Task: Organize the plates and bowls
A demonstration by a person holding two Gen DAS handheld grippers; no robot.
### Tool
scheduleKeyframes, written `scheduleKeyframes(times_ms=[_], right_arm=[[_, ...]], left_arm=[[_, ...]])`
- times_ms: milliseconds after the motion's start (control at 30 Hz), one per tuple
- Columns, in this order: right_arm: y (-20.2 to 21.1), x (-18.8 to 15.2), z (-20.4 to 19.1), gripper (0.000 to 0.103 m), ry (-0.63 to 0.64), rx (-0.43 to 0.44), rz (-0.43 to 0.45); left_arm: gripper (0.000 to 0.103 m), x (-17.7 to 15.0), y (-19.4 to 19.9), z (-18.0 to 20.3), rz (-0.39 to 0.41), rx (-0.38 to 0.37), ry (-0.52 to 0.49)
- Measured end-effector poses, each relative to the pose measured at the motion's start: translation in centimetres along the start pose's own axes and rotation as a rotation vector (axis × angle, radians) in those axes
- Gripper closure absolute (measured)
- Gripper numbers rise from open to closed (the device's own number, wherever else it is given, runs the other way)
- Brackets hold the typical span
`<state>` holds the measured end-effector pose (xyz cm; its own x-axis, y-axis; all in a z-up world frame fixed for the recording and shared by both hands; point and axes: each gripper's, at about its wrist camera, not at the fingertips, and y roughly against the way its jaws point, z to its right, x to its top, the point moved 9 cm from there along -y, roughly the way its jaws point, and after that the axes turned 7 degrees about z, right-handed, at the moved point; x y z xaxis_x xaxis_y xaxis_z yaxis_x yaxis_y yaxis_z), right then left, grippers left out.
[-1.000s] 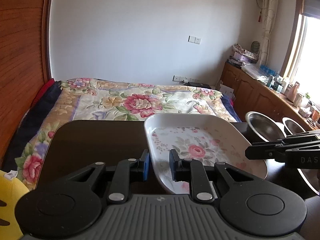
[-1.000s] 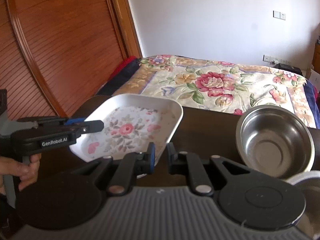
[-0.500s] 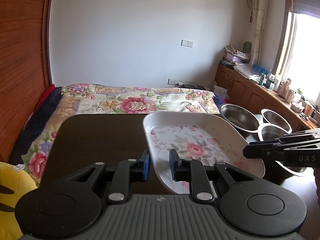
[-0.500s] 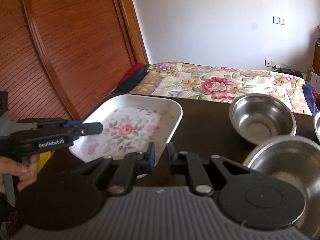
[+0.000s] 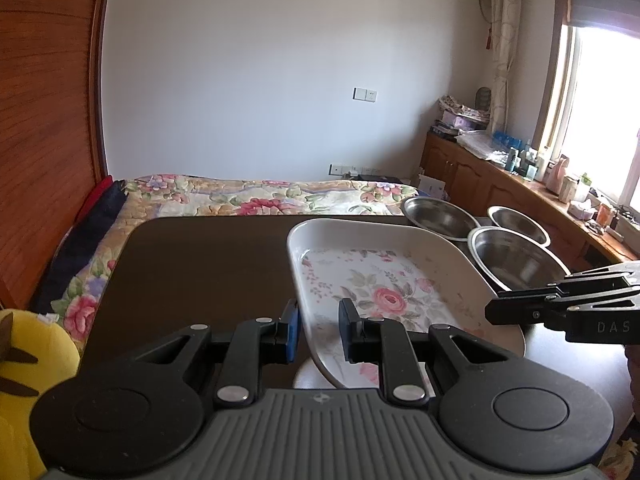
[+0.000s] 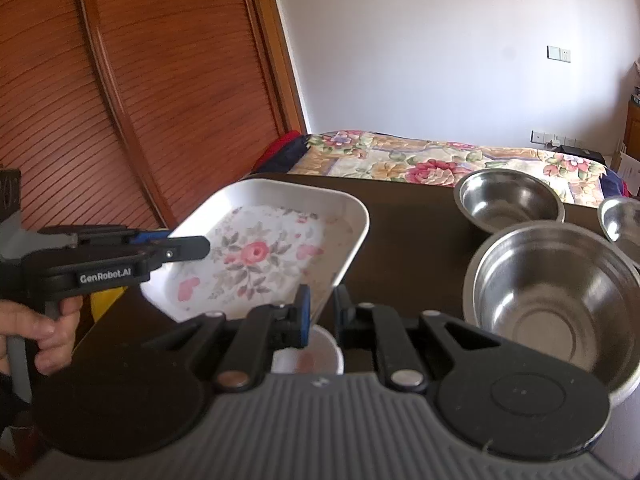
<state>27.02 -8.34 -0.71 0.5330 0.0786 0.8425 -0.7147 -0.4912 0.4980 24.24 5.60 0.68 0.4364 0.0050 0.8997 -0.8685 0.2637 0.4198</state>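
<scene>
A white rectangular dish (image 5: pixel 384 292) with a pink flower print hangs above the dark table (image 5: pixel 200 264), carried at two sides. My left gripper (image 5: pixel 319 332) is shut on its left rim, and my right gripper (image 6: pixel 320 312) is shut on its right rim (image 6: pixel 344 264). Each gripper shows in the other's view: the right gripper (image 5: pixel 494 312) at the dish's far side, the left gripper (image 6: pixel 202 246) with a hand on its grip. Three steel bowls stand to the right: a near bowl (image 6: pixel 552 296), a far bowl (image 6: pixel 508 200) and a third bowl (image 6: pixel 624 216) at the edge.
A small white round dish (image 6: pixel 308 356) sits on the table just under the held dish. A yellow soft toy (image 5: pixel 24 352) lies off the table's left edge. Beyond the table is a bed with a floral cover (image 5: pixel 260 196); wooden cabinets (image 5: pixel 480 184) line the right wall.
Both grippers have drawn back over the table with the dish held between them. More steel bowls have come into view on the right, and the small white dish now shows underneath.
</scene>
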Motion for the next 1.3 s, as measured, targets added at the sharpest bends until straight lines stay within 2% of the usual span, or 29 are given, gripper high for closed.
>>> scheduleKeyframes(times_ms=[567,800,1300], right_arm=[[3.7,-3.0,-0.6,0.089,-0.013,0.035,0.049],[3.8,-4.6,-0.9,0.089,-0.025,0.049,0.050],[4.2,-4.8,-1.5,0.089,-0.002,0.022,0.072]], left_arm=[[0.052,-4.0,5.0,2.0,0.028,-0.016,0.038],[0.052,-6.0,4.3,1.5,0.004,-0.001,0.071],[0.052,-6.7,3.8,1.4,0.014,0.010,0.049]])
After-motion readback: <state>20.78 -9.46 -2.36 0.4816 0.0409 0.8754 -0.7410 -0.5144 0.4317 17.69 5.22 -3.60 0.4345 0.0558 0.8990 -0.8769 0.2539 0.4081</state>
